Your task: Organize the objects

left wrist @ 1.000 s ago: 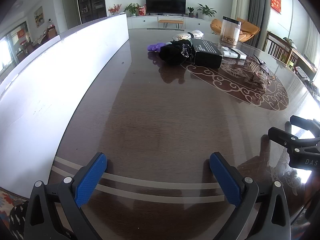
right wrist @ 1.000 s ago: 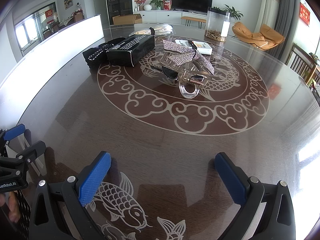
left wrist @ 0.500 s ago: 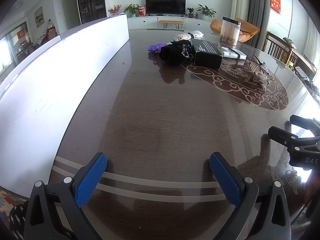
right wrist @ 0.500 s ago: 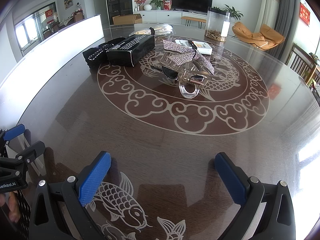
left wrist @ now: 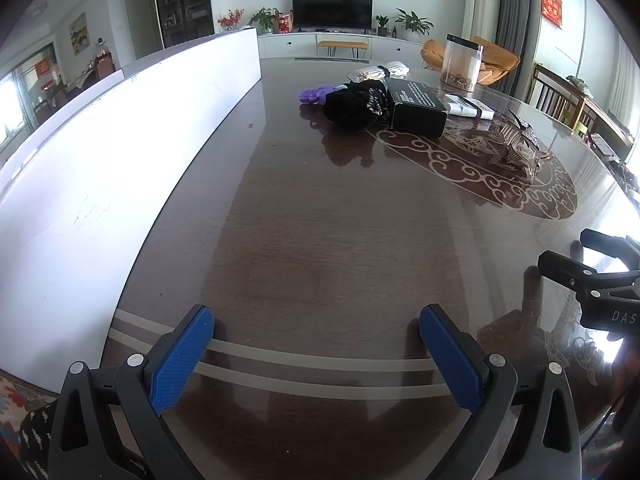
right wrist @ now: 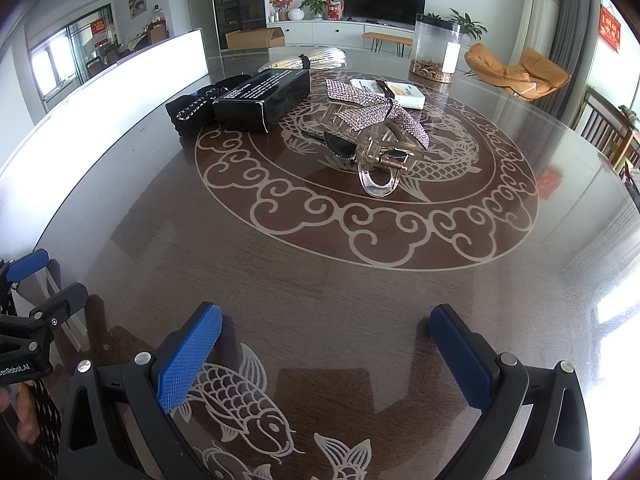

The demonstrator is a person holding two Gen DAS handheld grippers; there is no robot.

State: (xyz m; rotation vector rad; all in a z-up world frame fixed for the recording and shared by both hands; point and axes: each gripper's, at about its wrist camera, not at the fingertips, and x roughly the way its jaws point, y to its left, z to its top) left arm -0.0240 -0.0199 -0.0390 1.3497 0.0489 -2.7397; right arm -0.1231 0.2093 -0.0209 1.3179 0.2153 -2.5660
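Black box [right wrist: 262,98] hides part of black pouch [right wrist: 192,110].

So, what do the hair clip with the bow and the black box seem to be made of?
Hair clip: clear, glossy plastic, since the table pattern shows through its loop, with a metal coil spring; its bow looks like fabric covered in small sparkling rhinestones. Black box: probably printed cardboard with a slight sheen, judging by its sharp folded edges and white print.

Bright daylight, tabletop glare, fisheye-warped edges
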